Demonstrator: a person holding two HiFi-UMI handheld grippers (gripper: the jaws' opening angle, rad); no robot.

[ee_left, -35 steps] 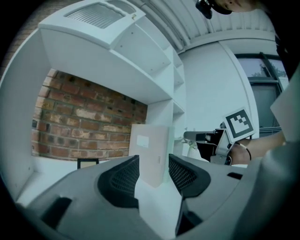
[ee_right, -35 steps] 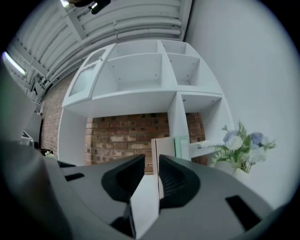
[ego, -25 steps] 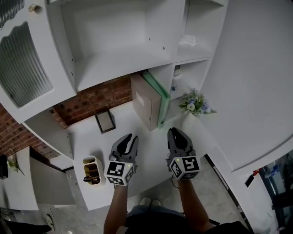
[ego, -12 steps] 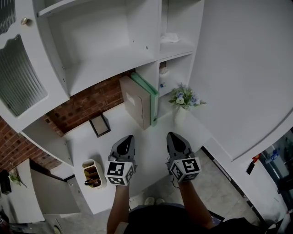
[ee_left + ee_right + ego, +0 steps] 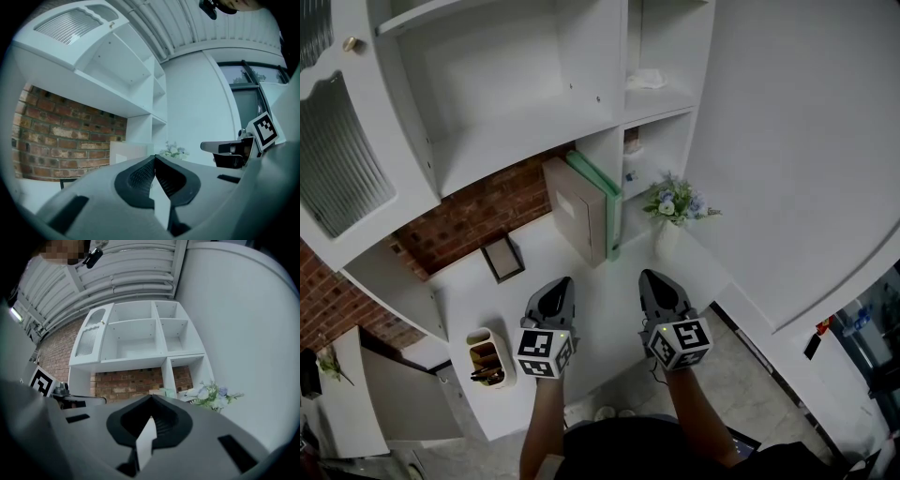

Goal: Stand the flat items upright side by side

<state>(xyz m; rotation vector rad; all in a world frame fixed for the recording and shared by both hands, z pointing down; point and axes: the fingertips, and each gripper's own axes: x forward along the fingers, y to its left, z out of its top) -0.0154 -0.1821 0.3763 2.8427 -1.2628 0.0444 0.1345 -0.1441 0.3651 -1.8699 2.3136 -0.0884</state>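
Ahead, a beige folder (image 5: 575,211) and a green folder (image 5: 602,192) stand upright, touching side by side, at the far side of the white desk (image 5: 602,286), left of a flower vase (image 5: 673,204). Nearer, my left gripper (image 5: 563,282) and right gripper (image 5: 648,276) hover well apart, each with jaws pressed together, empty.

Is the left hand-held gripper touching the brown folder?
Apart. The head view shows bare white desk between the left hand-held gripper and the upright brown folder.
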